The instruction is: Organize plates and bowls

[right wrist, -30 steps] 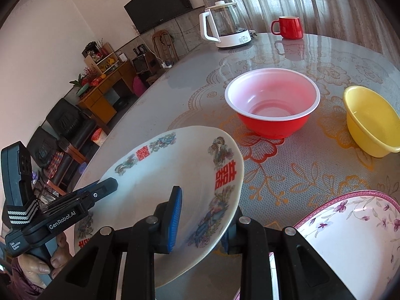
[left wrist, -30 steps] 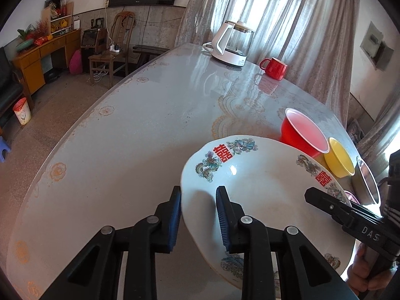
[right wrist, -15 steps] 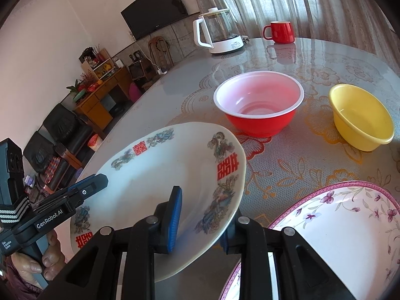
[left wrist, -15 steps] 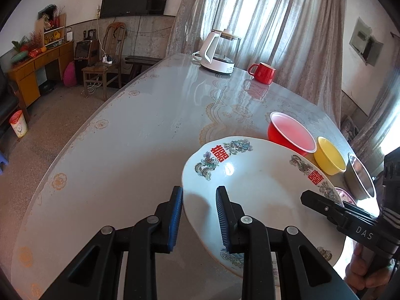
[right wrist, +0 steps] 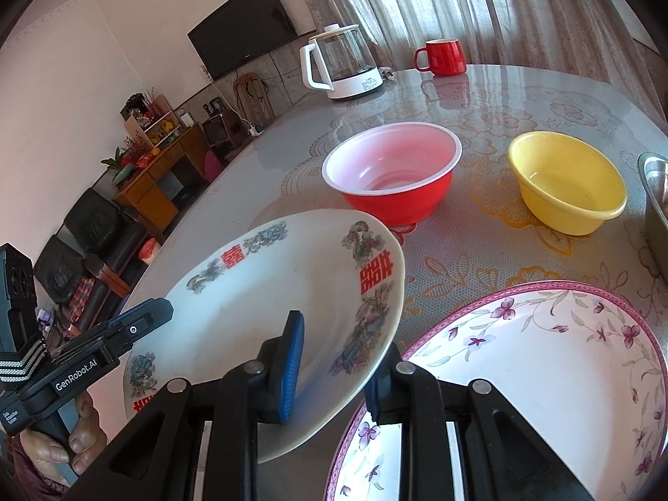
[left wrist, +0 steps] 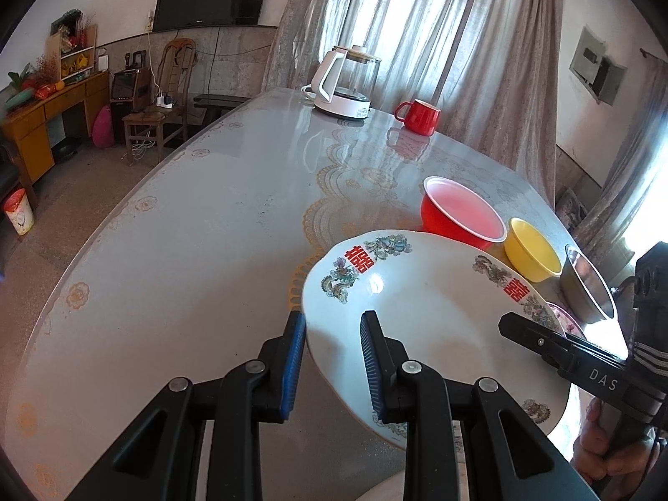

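A white plate with red characters and dragon prints (left wrist: 434,317) (right wrist: 267,300) is held up above the table between both grippers. My left gripper (left wrist: 332,363) is shut on its near-left rim. My right gripper (right wrist: 334,371) is shut on its opposite rim. A larger plate with a pink rim and purple flowers (right wrist: 522,375) lies on the table below and right of it. A red bowl (right wrist: 392,175) (left wrist: 459,217), a yellow bowl (right wrist: 568,183) (left wrist: 532,250) and a steel bowl (left wrist: 586,288) stand in a row behind.
A glass kettle on a white base (left wrist: 344,83) and a red mug (left wrist: 419,112) stand at the table's far end. The round glass-topped table (left wrist: 188,229) stretches left. A chair, desk and sofa stand beyond its left edge.
Both grippers have lifted the white plate a little and carried it slightly back toward the flowered plate. Both grips are unchanged.
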The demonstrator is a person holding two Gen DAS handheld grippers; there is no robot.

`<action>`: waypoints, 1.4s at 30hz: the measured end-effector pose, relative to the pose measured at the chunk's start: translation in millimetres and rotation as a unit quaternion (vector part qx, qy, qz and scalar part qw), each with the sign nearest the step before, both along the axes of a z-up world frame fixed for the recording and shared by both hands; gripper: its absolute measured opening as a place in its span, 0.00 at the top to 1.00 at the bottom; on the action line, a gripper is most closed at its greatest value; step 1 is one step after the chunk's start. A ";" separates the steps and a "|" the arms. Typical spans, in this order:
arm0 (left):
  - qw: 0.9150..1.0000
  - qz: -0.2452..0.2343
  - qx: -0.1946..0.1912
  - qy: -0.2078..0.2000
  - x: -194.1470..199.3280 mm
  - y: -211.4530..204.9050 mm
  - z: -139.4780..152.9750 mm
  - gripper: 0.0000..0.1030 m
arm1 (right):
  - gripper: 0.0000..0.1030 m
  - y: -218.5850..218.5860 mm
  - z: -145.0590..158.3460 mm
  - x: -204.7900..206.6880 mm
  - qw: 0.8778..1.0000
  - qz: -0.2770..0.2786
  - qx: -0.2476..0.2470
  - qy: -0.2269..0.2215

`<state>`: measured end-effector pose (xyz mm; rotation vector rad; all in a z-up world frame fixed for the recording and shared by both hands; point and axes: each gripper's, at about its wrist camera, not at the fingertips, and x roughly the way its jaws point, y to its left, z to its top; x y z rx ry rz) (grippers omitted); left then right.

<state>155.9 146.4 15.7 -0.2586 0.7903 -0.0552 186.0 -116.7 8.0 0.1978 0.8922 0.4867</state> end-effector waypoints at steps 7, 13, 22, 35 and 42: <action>1.000 -0.010 -0.008 -0.015 -5.0 -7.4 10.9 0.74 | 0.76 -8.5 8.9 -10.1 1.000 -0.007 0.000 -0.015; 0.999 -0.031 -0.011 -0.029 -16.8 -24.2 23.3 0.74 | 0.76 -25.7 16.4 -25.1 0.999 -0.021 0.009 -0.025; 0.997 -0.076 -0.011 -0.032 -32.4 -66.7 33.5 0.74 | 0.76 -67.1 23.8 -56.1 0.997 -0.061 0.013 -0.034; 0.979 -0.193 0.002 -0.061 -32.4 -170.8 39.8 0.86 | 0.82 -80.1 21.3 -77.9 0.996 -0.081 -0.019 -0.019; 0.982 -0.181 -0.018 -0.052 -23.3 -148.6 45.7 0.83 | 0.82 -79.0 20.9 -73.6 0.997 -0.065 -0.037 -0.021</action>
